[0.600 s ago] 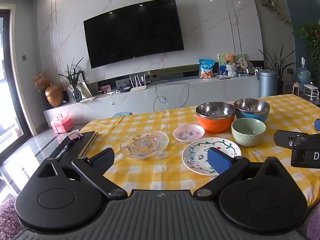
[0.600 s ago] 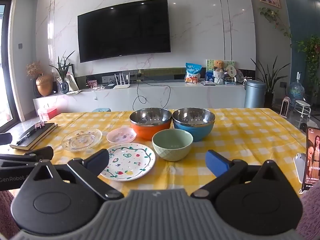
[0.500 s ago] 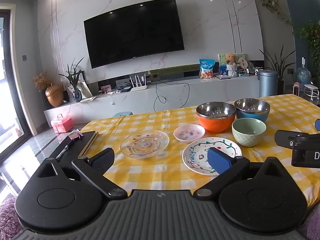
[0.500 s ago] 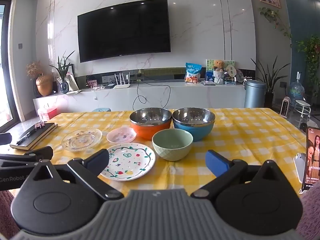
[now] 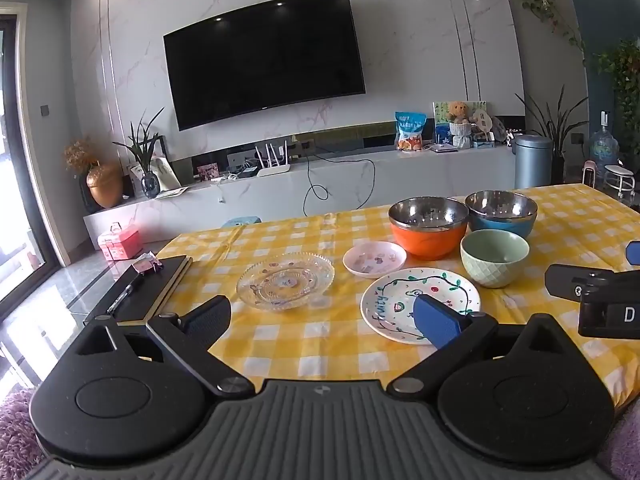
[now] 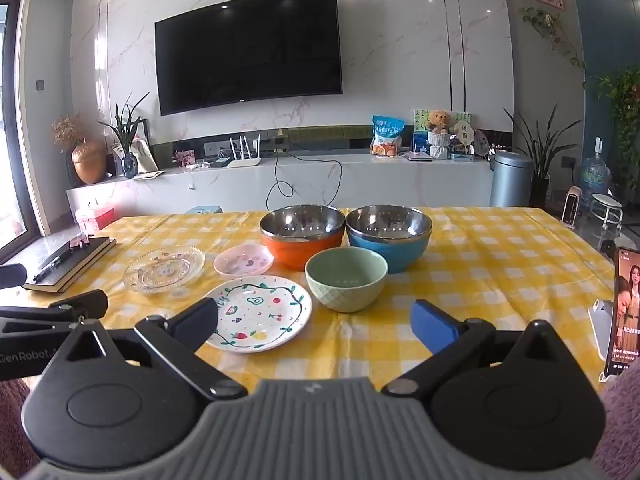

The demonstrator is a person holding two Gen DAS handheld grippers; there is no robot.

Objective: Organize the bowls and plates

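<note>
On the yellow checked table (image 6: 500, 264) stand an orange bowl (image 6: 302, 250), a blue bowl (image 6: 390, 246) and a pale green bowl (image 6: 346, 284). To their left lie a clear glass plate (image 6: 164, 270), a small pink plate (image 6: 243, 262) and a white painted plate (image 6: 260, 312). My left gripper (image 5: 320, 318) hangs open near the table's front edge, empty, with the glass plate (image 5: 286, 282) and the painted plate (image 5: 404, 304) ahead of it. My right gripper (image 6: 314, 322) is open and empty too, in front of the painted plate and the green bowl.
A dark notebook with a pen (image 5: 148, 292) lies at the table's left edge. A phone on a stand (image 6: 622, 312) is upright at the right edge. Behind the table are a low TV bench (image 5: 320, 188) and a wall TV. Purple fabric shows at the lower corners.
</note>
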